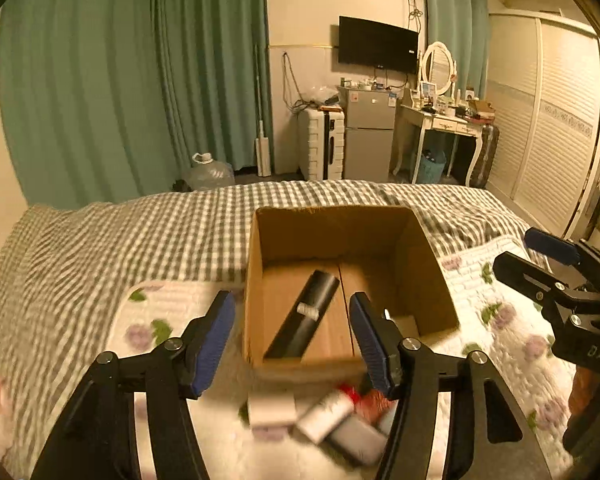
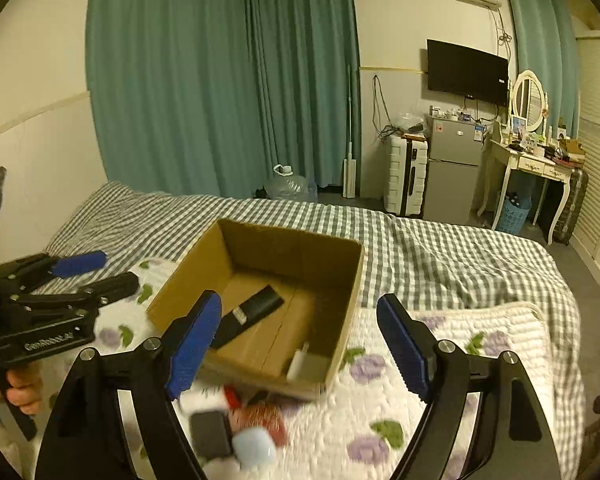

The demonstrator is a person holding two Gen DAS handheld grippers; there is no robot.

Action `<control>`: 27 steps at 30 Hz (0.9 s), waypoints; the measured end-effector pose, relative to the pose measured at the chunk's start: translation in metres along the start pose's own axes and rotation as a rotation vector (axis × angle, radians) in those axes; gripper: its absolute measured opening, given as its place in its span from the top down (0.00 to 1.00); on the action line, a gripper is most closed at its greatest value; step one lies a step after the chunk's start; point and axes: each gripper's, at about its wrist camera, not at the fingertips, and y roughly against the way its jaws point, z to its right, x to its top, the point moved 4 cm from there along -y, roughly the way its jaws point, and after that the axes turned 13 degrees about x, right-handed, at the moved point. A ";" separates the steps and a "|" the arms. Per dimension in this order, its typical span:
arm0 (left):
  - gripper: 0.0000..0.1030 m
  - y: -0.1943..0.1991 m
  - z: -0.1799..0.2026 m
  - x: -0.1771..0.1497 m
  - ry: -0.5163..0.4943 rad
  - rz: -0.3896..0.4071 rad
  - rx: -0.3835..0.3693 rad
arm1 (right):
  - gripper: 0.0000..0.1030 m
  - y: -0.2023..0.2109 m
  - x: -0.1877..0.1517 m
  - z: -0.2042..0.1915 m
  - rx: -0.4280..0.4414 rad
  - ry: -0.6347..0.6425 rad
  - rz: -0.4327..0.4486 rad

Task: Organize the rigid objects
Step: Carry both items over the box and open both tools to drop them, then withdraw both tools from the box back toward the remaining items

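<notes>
The small items (image 1: 332, 420) heaped just before the cardboard box (image 1: 428, 280) are motion-blurred, their kinds unreadable. The left tool (image 2: 96, 272) is cut off by the right view's edge.

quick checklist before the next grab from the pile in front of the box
1. Left gripper open and empty: ok, jaws spread, nothing between them.
2. Right gripper open and empty: ok, jaws wide apart.
3. Cardboard box upright with room inside: ok; only a black remote and a small white item lie on its floor.
4. Items left to sort: ok; a pile lies on the floral quilt before the box, including a light blue case, a flat black object and a white cylinder.
5. Pile items sharp enough to identify: not ok, motion blurred.
6. Grippers apart from each other: ok.
</notes>
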 end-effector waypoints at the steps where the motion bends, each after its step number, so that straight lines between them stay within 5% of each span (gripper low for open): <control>1: 0.39 0.010 -0.002 -0.003 0.000 -0.008 0.011 | 0.22 0.008 -0.002 -0.005 0.001 0.009 -0.005; 8: 0.38 0.045 -0.009 -0.047 0.017 -0.061 0.008 | 0.17 0.035 -0.046 -0.037 0.027 0.071 -0.075; 17: 0.38 0.009 0.013 -0.134 -0.025 -0.100 -0.010 | 0.17 -0.035 -0.161 -0.042 0.080 0.070 -0.346; 27: 0.38 -0.025 0.008 -0.161 -0.033 -0.181 0.028 | 0.22 -0.089 -0.208 -0.052 0.117 0.104 -0.561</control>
